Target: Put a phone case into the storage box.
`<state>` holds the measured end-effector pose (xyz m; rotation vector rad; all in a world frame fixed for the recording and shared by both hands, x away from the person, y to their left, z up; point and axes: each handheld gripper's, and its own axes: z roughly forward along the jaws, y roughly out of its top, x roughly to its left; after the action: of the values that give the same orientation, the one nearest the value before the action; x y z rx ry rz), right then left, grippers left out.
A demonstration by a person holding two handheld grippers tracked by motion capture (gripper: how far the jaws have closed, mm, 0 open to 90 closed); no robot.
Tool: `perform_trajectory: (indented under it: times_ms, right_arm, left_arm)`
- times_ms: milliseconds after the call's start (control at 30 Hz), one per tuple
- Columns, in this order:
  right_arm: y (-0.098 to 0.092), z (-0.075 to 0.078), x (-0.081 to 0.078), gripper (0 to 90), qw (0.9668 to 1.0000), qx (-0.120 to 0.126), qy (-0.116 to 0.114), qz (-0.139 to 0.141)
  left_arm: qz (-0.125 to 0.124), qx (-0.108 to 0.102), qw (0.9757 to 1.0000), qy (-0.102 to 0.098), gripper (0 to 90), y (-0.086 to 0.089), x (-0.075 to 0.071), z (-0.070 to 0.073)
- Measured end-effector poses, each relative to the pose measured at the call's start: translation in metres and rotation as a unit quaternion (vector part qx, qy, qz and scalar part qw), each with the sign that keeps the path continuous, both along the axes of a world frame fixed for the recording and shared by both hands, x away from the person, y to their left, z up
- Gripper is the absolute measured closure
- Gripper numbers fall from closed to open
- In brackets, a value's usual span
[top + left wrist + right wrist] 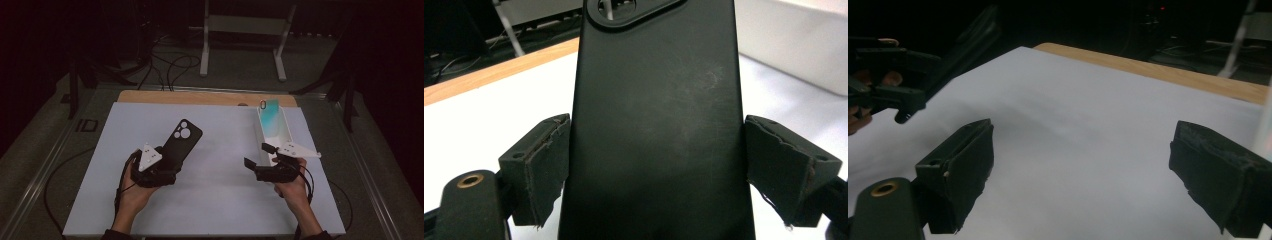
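A black phone case (184,136) with round camera cut-outs is tilted up off the white table top, its camera end away from me. My left gripper (170,161) is shut on its lower part; in the left gripper view both pads (546,165) press on the long edges of the case (659,115). My right gripper (256,155) hovers at the right of the table, pointing left, with its jaws open. In the right gripper view nothing lies between its pads (960,165), and the left gripper (895,95) shows farther off with the case (973,40).
A white open box (286,131) stands at the back right, just beyond the right gripper, with a teal phone case (269,116) leaning inside. The white sheet (220,185) covers a wooden table (200,97). Cables and a white stand lie on the floor behind.
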<state>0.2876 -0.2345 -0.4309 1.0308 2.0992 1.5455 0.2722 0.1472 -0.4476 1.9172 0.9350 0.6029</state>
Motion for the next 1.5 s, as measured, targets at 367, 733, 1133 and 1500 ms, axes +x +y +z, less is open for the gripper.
perform_trajectory:
  times_ms: [367,733,1133,1500]
  right_arm:
    - [0.041,0.014,0.015,11.2,0.9988,0.013,0.014,0.046]
    - [0.072,0.021,0.020,14.7,0.9961,0.031,0.038,0.073]
    - [0.089,0.015,0.022,60.7,0.9842,0.068,0.111,0.120]
    - [0.099,0.016,0.017,83.9,0.9816,0.061,0.110,0.144]
  left_arm:
    - [-0.032,-0.009,0.9993,-0.018,15.4,-0.026,-0.009,0.012]
    - [-0.065,-0.002,0.9974,-0.032,15.3,-0.056,-0.018,0.015]
    - [-0.073,-0.001,0.9970,-0.024,15.3,-0.065,-0.021,0.009]
    - [-0.094,0.015,0.9955,-0.007,14.3,-0.075,-0.022,0.003]
